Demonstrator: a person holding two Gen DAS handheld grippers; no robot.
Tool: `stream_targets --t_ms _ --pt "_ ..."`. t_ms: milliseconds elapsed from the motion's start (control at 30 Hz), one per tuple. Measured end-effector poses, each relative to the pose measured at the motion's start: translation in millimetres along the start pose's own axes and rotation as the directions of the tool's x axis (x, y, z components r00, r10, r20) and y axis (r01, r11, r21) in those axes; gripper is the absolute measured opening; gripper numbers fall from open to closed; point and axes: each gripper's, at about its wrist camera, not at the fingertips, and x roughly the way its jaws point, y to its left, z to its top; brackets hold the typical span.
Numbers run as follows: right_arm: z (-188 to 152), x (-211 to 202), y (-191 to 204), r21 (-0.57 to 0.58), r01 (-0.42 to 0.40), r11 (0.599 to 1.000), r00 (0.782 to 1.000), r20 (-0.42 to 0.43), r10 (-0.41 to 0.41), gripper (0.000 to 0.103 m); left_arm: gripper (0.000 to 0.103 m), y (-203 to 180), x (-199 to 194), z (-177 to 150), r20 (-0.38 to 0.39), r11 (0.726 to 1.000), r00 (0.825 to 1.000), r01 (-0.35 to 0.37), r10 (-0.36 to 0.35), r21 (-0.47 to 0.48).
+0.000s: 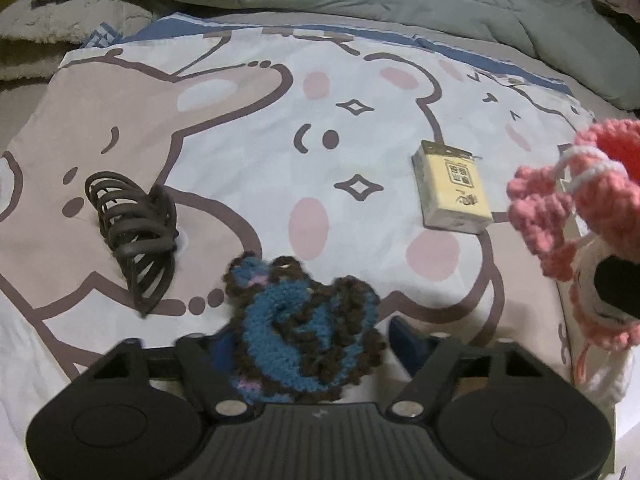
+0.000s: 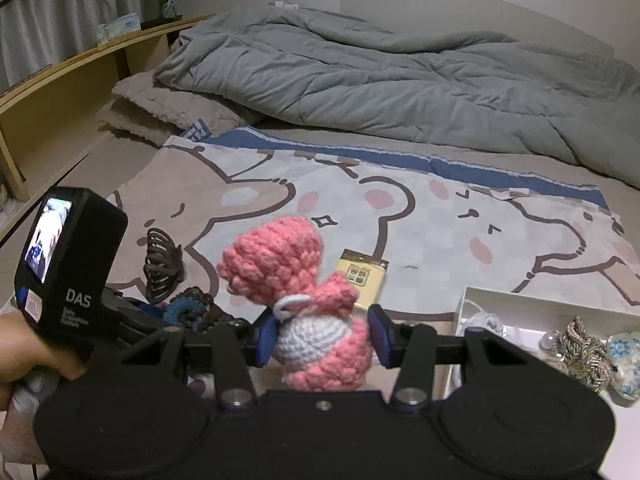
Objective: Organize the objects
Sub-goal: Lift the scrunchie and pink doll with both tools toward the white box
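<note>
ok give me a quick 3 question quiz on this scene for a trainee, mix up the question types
1. True or false: the right gripper has the pink crochet toy between its fingers.
2. Multiple choice: what sits between the left gripper's fingers? A) dark hair claw B) blue and brown crochet piece C) yellow box
3. Fill in: the white tray with trinkets lies to the ____ of the pink toy in the right wrist view.

Key: 1 true; 2 B; 3 right
</note>
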Motion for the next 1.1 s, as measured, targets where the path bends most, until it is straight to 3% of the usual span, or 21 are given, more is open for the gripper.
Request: stream_targets --t_ms 200,367,600,1100 --pt "0 7 -4 0.011 0.007 1.0 1.0 -0.007 -0.007 0.049 0.055 8 -2 2 0.0 1.0 1.0 0.012 -0.012 -0.022" --pt "1 2 -5 0.028 0.015 0.999 1.0 0.007 -0.016 0.049 0.054 7 -30 1 0.088 1.0 0.996 0.016 -0.016 -0.005" --pt "2 -15 -8 0.085 0.044 0.995 0.998 0.037 -0.048 0.049 0.055 -4 -79 -7 0.223 0.999 0.975 0.018 -0.023 0.027" --pt "-3 -48 -13 0.138 0.056 0.989 0.995 0.08 -0.067 0.049 0.055 -9 -136 -24 0.361 1.0 0.933 0.006 -0.013 0.022"
